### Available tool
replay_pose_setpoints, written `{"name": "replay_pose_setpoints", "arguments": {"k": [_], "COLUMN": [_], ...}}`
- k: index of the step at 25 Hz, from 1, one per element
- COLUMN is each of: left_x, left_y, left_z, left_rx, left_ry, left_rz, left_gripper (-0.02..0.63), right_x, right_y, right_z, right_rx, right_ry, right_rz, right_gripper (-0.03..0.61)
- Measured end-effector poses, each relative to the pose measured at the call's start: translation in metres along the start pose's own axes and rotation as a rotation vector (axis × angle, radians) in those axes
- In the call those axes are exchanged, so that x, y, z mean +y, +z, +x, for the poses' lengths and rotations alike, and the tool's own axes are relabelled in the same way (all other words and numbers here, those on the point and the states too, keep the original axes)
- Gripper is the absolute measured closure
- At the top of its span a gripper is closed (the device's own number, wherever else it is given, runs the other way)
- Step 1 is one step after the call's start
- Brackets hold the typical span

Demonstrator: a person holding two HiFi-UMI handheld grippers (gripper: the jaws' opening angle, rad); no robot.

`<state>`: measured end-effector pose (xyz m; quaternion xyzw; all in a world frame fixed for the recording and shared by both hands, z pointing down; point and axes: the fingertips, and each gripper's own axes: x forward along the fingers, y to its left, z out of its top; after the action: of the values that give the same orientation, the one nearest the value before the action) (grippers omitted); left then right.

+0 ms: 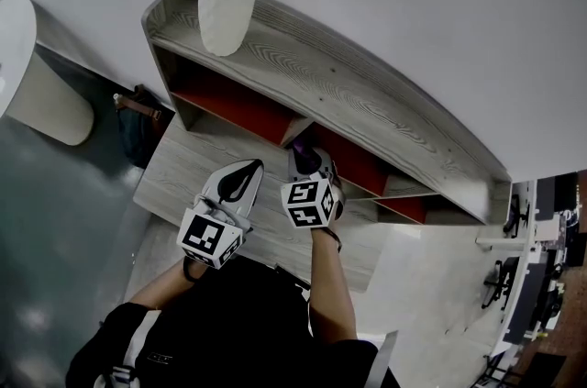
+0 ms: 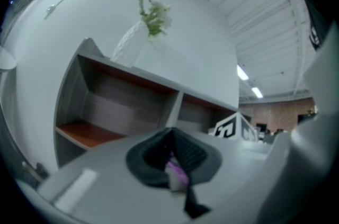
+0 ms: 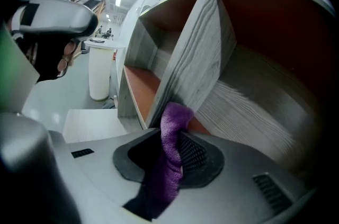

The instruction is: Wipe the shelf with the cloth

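Observation:
My right gripper (image 1: 308, 166) (image 3: 177, 153) is shut on a purple cloth (image 3: 170, 135) (image 1: 302, 154). The cloth's upper end rests against the foot of the upright divider (image 3: 192, 61) of the wood-grain shelf unit (image 1: 323, 85) (image 2: 108, 104), whose compartments have red-brown insides. My left gripper (image 1: 236, 185) (image 2: 175, 166) hangs just left of the right one, over the low wooden platform (image 1: 188, 168) before the shelf. Its jaws stand together, with only a small pale purplish bit showing between them. The right gripper's marker cube (image 2: 232, 127) shows at the right of the left gripper view.
A white ribbed vase (image 1: 225, 3) (image 2: 127, 44) with green sprigs stands on the shelf's top at its left end. A dark bag (image 1: 138, 122) sits on the floor left of the shelf. A white round table (image 1: 13, 33) is farther left.

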<state>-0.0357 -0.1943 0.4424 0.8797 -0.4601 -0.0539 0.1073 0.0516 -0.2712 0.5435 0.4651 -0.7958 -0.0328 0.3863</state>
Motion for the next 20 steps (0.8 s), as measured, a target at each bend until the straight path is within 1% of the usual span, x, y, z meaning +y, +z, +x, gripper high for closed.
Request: {"name": "replay_pose_setpoints", "arguments": {"k": [5, 7, 9, 11, 13, 14, 16, 17, 20], "left_x": [-0.005, -0.009, -0.012, -0.015, -0.018, -0.021, -0.027, -0.030, -0.038], "left_y": [0.001, 0.001, 0.001, 0.001, -0.001, -0.001, -0.002, -0.003, -0.003], "left_z": [0.002, 0.002, 0.002, 0.004, 0.008, 0.011, 0.015, 0.017, 0.021], "left_rx": [0.003, 0.005, 0.007, 0.009, 0.012, 0.014, 0.016, 0.018, 0.022], "left_ry": [-0.018, -0.027, -0.037, -0.048, -0.061, -0.070, -0.090, -0.100, -0.124], "left_rz": [0.011, 0.014, 0.015, 0.013, 0.011, 0.010, 0.011, 0.011, 0.016], "left_gripper": [0.611, 0.611, 0.611, 0.611, 0.611, 0.611, 0.611, 0.611, 0.611], "right_x": [0.013, 0.015, 0.010, -0.003, -0.028, -0.042, -0.071, -0.084, -0.112], "right_y": [0.000, -0.002, -0.006, -0.008, -0.012, -0.017, -0.031, -0.039, -0.066], "right_z": [-0.012, -0.025, -0.045, -0.067, -0.087, -0.095, -0.106, -0.109, -0.111], "right_rx": [-0.021, -0.052, -0.095, -0.156, -0.199, -0.200, -0.163, -0.132, -0.037], "right_ry": [0.090, 0.087, 0.030, -0.055, -0.170, -0.235, -0.352, -0.395, -0.475], "right_rz": [-0.014, -0.010, 0.023, 0.091, 0.166, 0.198, 0.248, 0.273, 0.349], "right_gripper": [0.491, 0.491, 0.491, 0.491, 0.491, 0.491, 0.491, 0.491, 0.491]}}
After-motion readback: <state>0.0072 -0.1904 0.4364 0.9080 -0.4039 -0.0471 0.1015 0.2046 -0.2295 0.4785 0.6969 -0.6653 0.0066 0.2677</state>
